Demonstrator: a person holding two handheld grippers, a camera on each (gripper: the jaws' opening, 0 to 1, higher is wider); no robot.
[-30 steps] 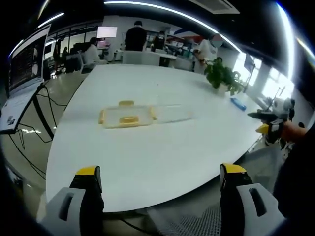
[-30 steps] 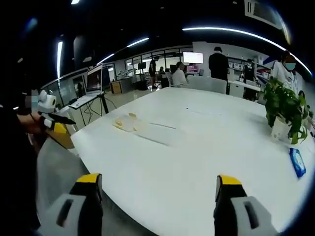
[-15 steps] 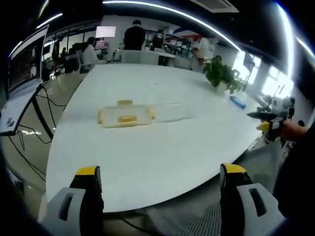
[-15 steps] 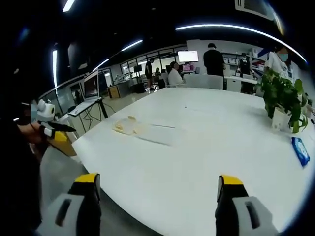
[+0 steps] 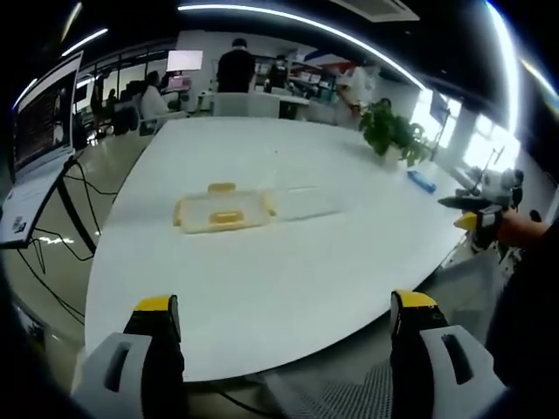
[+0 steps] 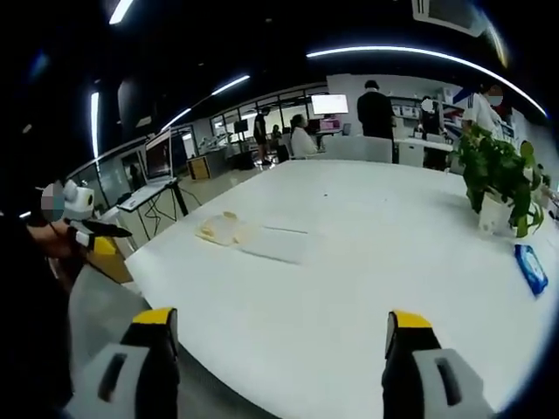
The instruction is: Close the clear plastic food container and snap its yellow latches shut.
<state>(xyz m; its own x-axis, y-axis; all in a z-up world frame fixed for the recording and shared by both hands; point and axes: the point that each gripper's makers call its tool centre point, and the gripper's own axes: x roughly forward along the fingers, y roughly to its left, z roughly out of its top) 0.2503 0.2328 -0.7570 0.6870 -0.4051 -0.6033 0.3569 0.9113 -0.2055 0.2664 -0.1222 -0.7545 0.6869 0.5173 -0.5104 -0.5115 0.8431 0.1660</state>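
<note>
Container [image 5: 223, 209] lay open on table [image 5: 262, 279] — both grippers [image 5: 288, 327] [image 6: 272, 336] gaped, empty, well short; approach squarely, fold lid [image 5: 301, 202] first.

Open-plan office: long white table [image 5: 262, 262], monitors [image 6: 330, 103], seated people [image 6: 303, 138], potted plant [image 6: 498, 175].
</note>
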